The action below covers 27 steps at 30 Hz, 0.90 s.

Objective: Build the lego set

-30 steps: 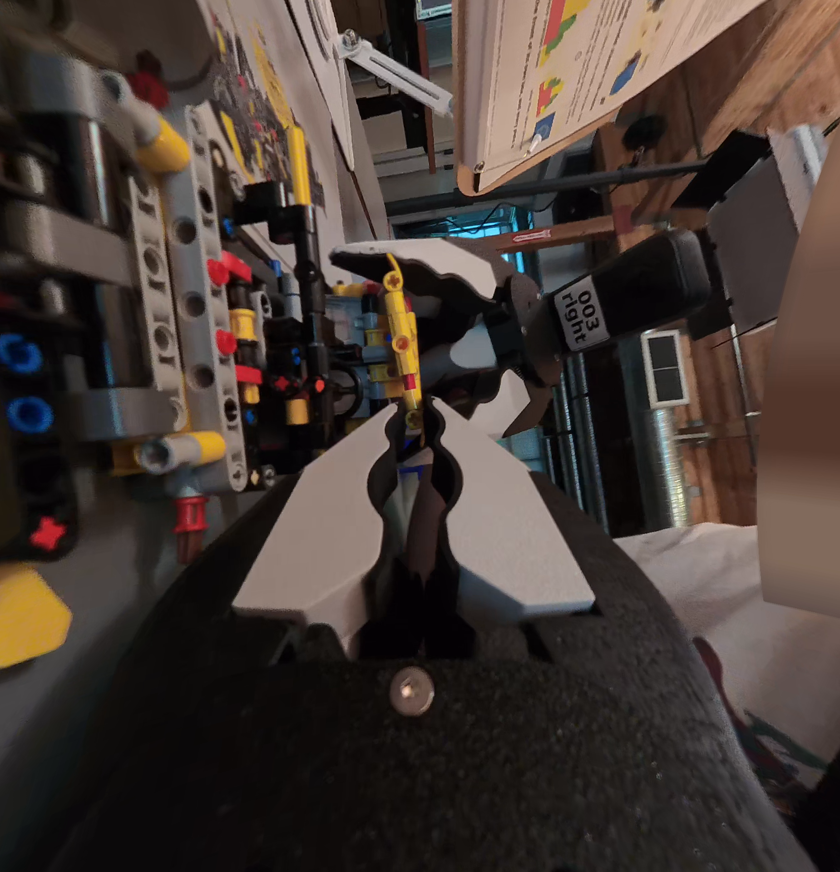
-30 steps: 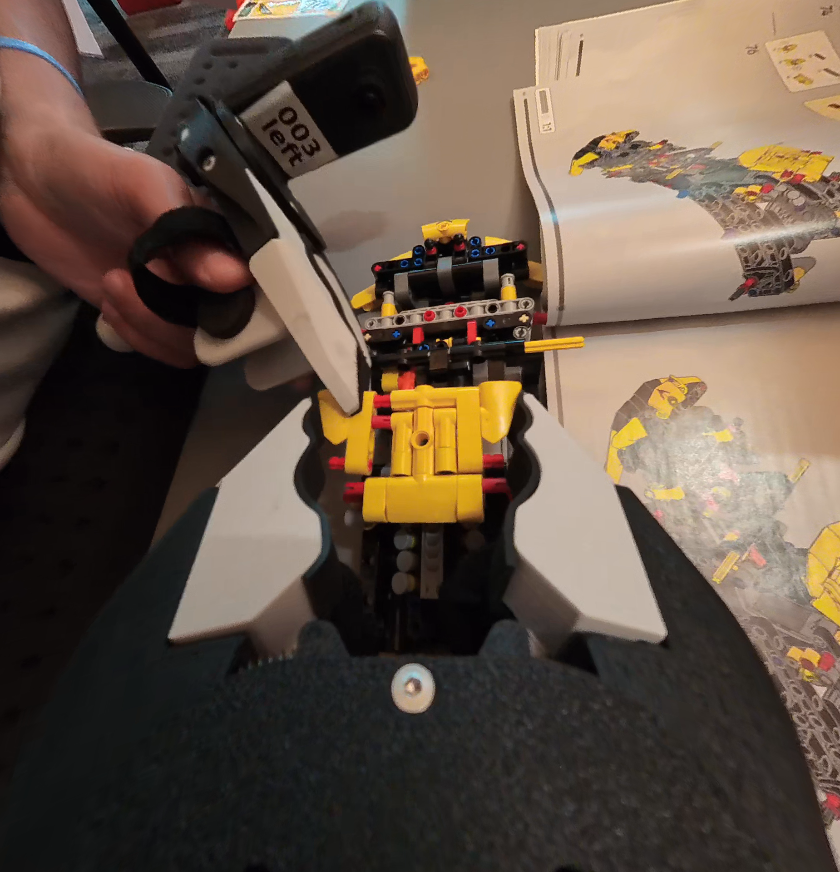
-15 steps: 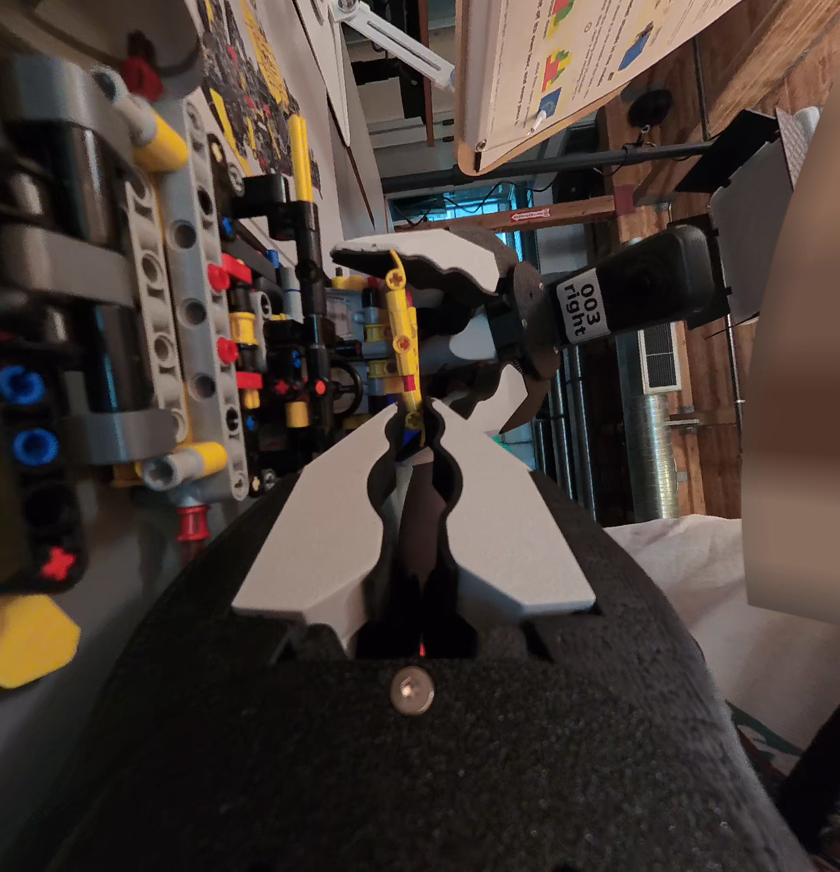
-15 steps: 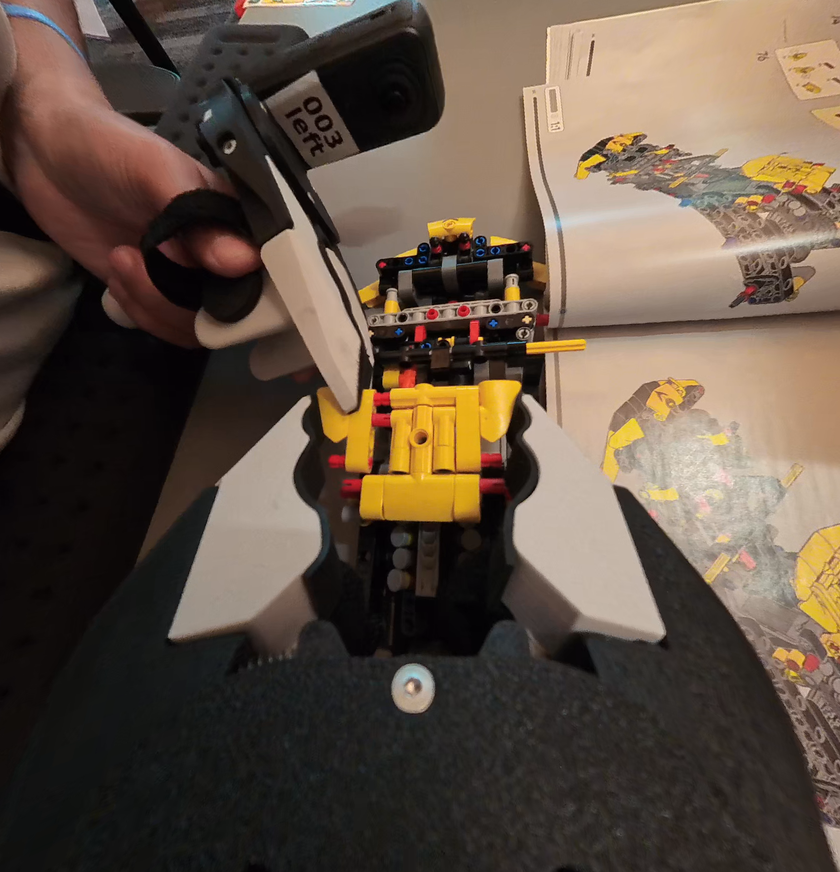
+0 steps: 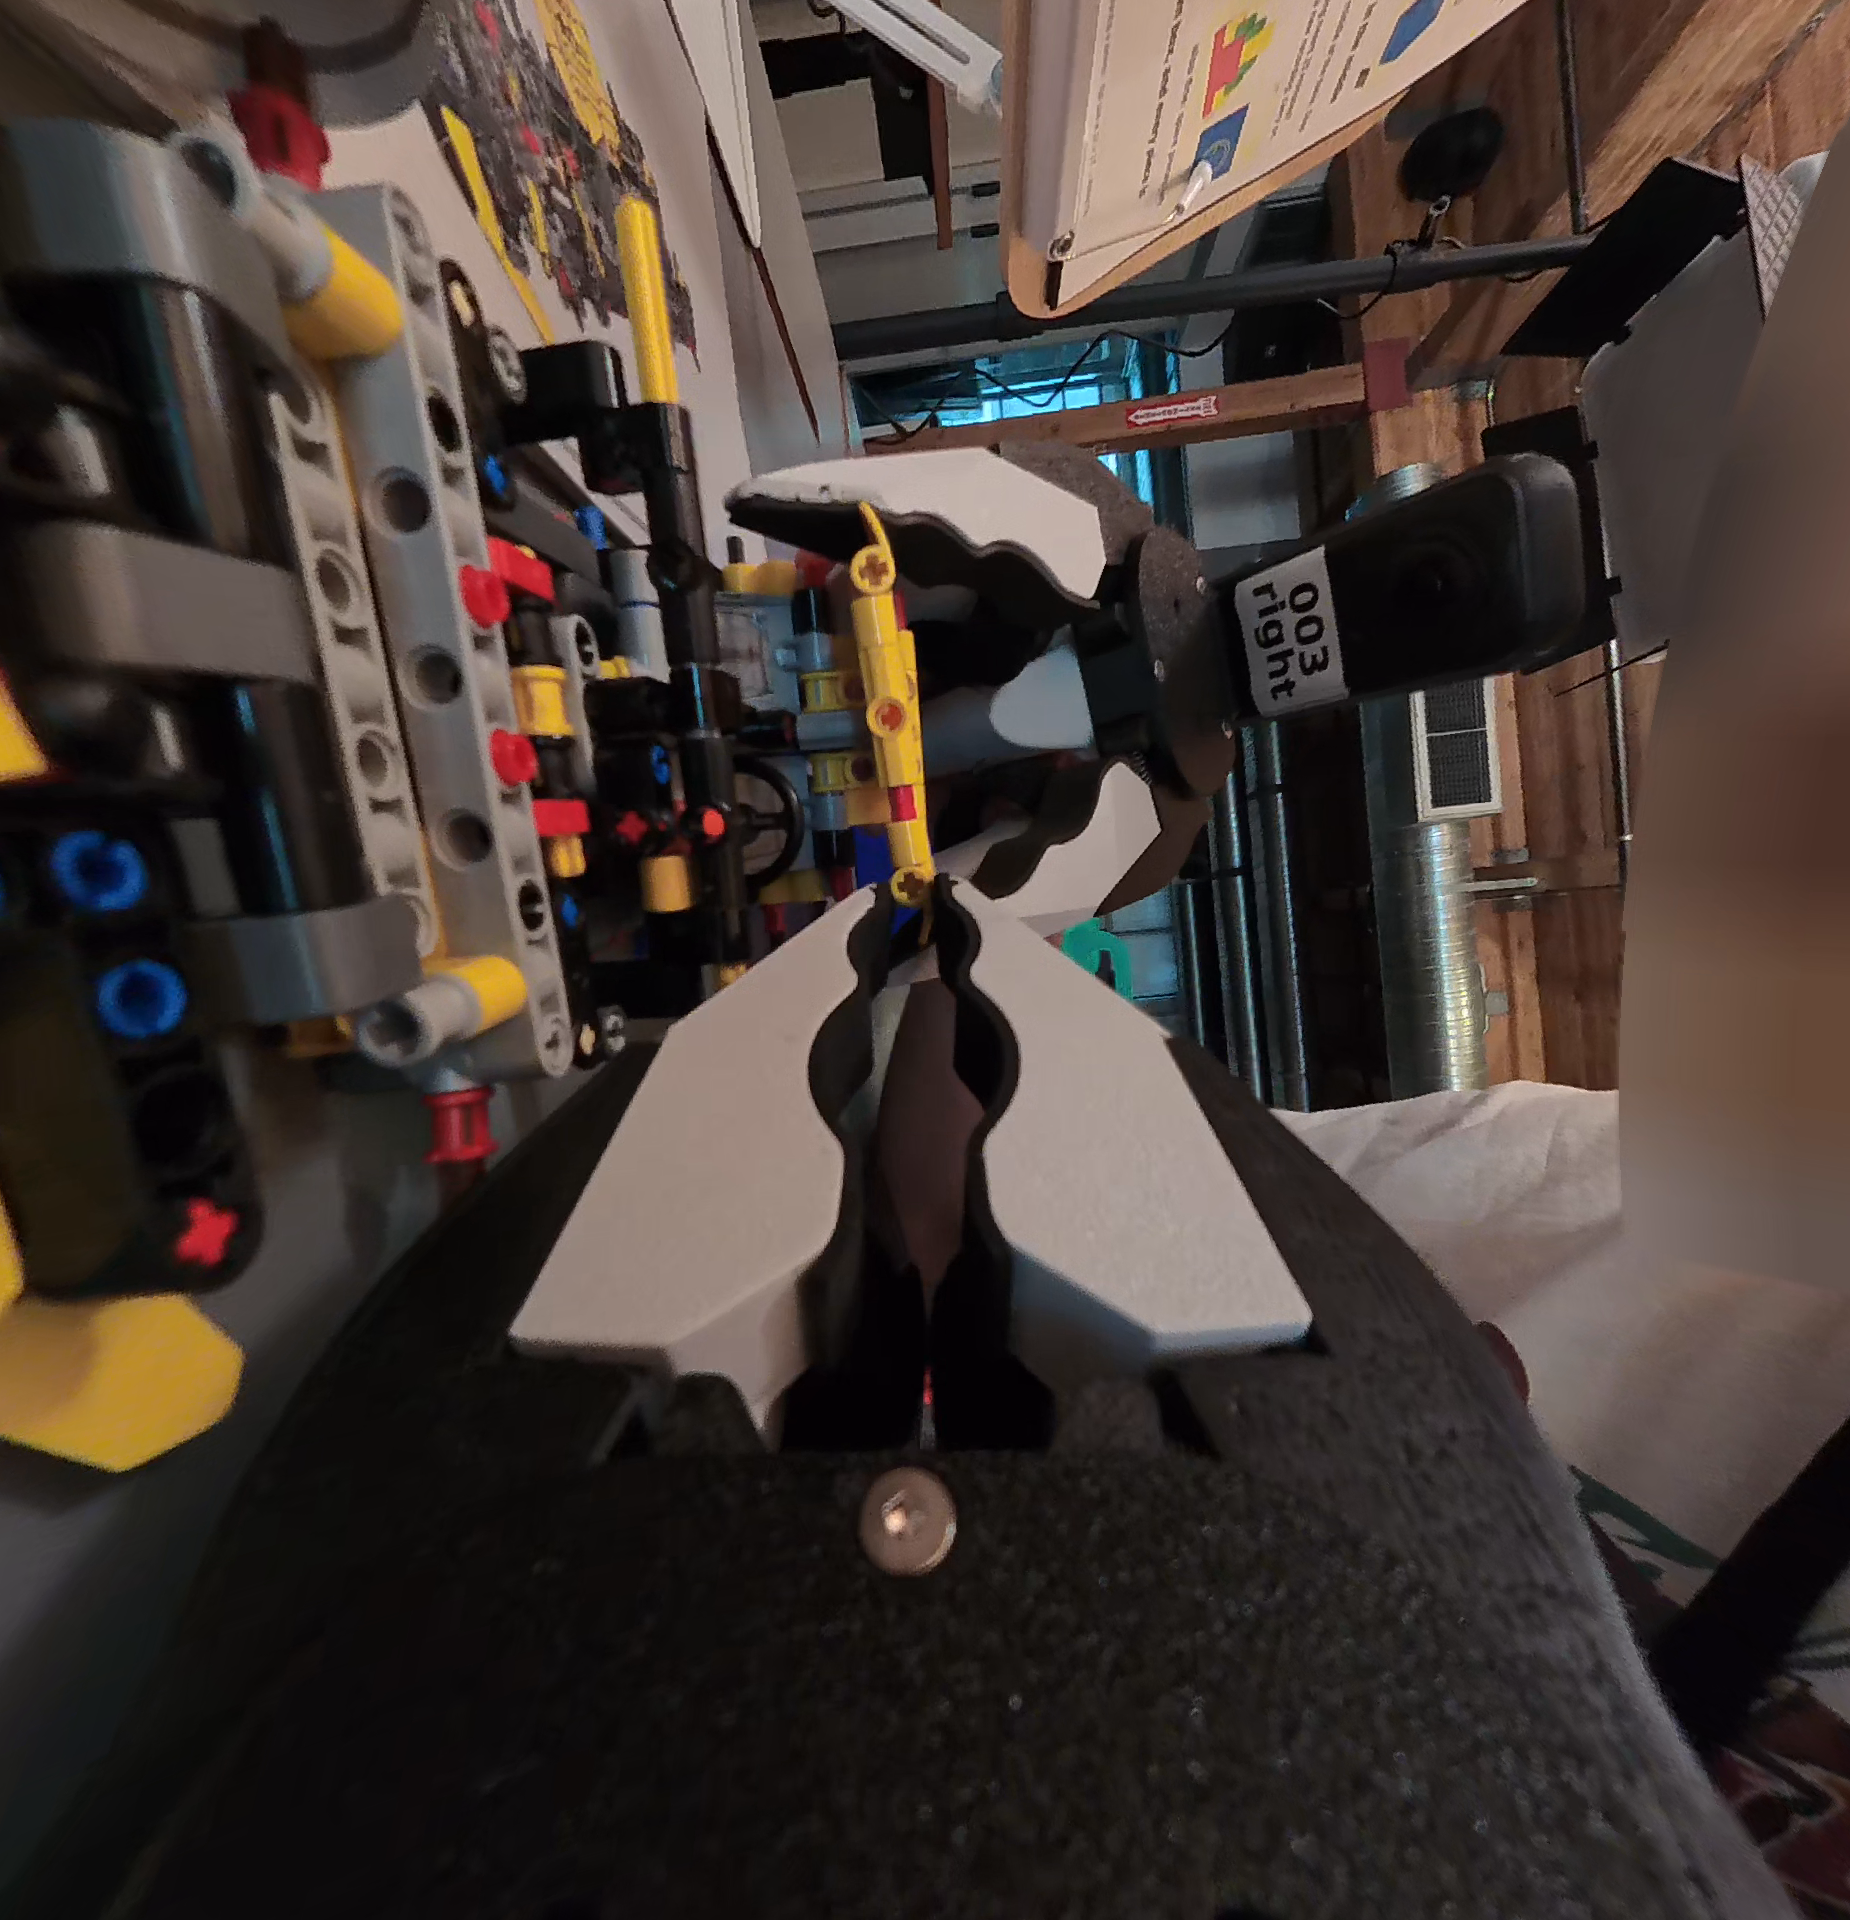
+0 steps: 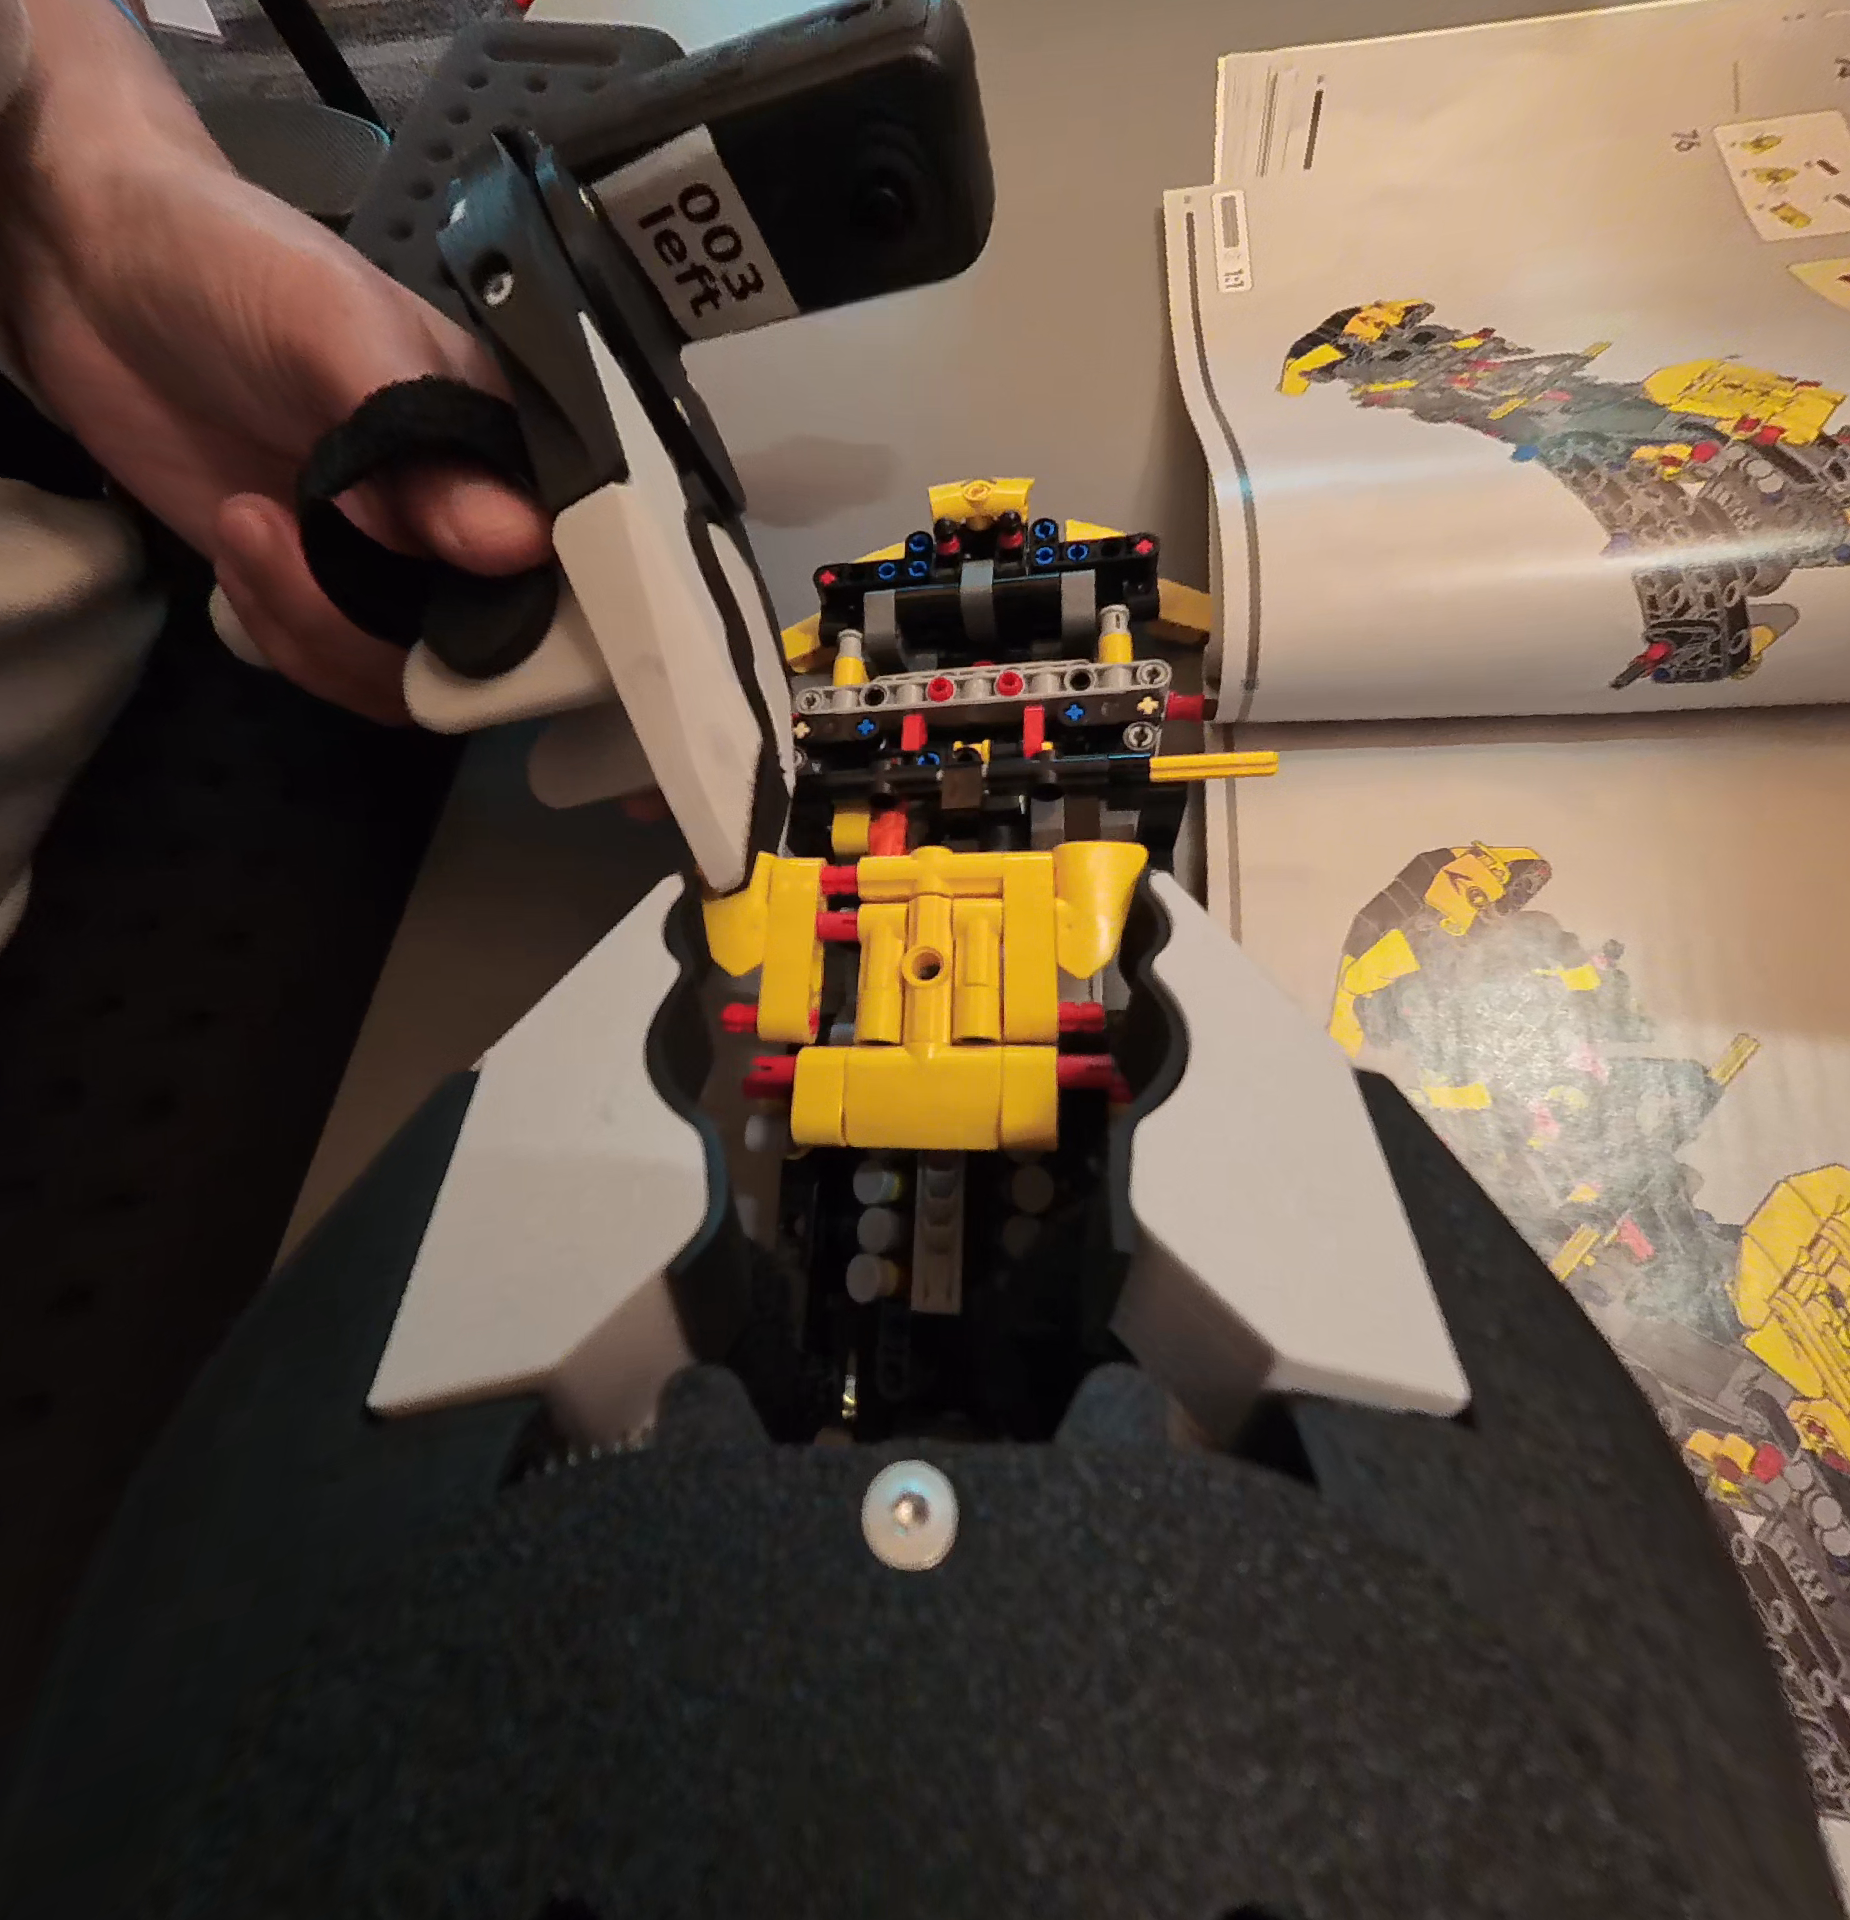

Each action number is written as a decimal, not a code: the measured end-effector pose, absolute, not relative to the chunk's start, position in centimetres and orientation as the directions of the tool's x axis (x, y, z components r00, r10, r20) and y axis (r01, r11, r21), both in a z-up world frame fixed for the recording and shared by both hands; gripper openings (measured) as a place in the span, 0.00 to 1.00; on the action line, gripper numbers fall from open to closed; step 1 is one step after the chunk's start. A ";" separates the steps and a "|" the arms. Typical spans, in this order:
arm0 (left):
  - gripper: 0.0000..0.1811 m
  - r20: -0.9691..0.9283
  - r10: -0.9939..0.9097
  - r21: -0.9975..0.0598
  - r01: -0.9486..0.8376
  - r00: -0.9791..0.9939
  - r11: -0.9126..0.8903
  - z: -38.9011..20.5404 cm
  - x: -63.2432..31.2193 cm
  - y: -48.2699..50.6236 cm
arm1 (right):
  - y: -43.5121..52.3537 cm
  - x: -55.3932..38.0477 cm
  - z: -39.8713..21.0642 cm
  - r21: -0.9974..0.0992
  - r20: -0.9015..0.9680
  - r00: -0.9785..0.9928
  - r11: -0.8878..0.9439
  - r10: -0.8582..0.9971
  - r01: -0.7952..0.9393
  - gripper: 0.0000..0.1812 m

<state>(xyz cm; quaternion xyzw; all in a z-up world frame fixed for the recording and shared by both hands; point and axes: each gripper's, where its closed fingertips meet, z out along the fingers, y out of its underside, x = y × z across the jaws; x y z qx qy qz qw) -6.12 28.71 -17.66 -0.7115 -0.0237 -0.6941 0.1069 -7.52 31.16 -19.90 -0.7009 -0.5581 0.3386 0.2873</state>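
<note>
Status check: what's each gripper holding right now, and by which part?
Right gripper is clamped across the sides of the lego model's yellow end section. Left gripper is pinched shut on that section's outer yellow edge piece.

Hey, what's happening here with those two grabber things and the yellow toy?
A person is building a Lego model using two hand-held grippers. The right gripper straddles the model's yellow end, fingers on either side, holding it steady on the table. The left gripper, fingers nearly together, pinches a yellow piece at the model's left corner. An open instruction booklet lies beside it.
</note>
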 end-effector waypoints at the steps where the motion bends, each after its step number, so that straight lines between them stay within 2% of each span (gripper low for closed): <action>1: 0.04 0.992 -0.120 -0.125 0.180 0.042 -0.976 -17.7 -6.1 28.7 | 31.2 -7.5 -19.9 -0.779 -0.150 0.148 -0.209 0.977 0.590 0.44; 7: 0.04 0.993 -0.111 -0.118 0.209 0.043 -0.971 -17.7 -6.0 28.8 | 31.1 -7.4 -20.0 -0.779 -0.167 0.160 -0.229 0.973 0.584 0.44; 11: 0.04 0.999 -0.028 -0.023 0.225 -0.021 -0.974 -17.5 -6.0 28.7 | 31.0 -7.4 -19.9 -0.784 -0.202 0.154 -0.254 0.967 0.567 0.43; 16: 0.04 0.999 0.010 0.021 0.237 -0.048 -0.971 -17.5 -5.9 28.7 | 30.9 -7.3 -19.8 -0.784 -0.211 0.144 -0.256 0.967 0.566 0.43; 24: 0.04 0.997 -0.066 -0.071 0.256 0.028 -0.964 -17.6 -5.7 28.7 | 31.0 -7.3 -20.0 -0.778 -0.215 0.153 -0.264 0.965 0.570 0.43; 27: 0.04 0.998 -0.062 -0.063 0.249 0.012 -0.966 -17.5 -5.6 28.8 | 31.2 -7.5 -19.8 -0.784 -0.224 0.170 -0.281 0.960 0.554 0.44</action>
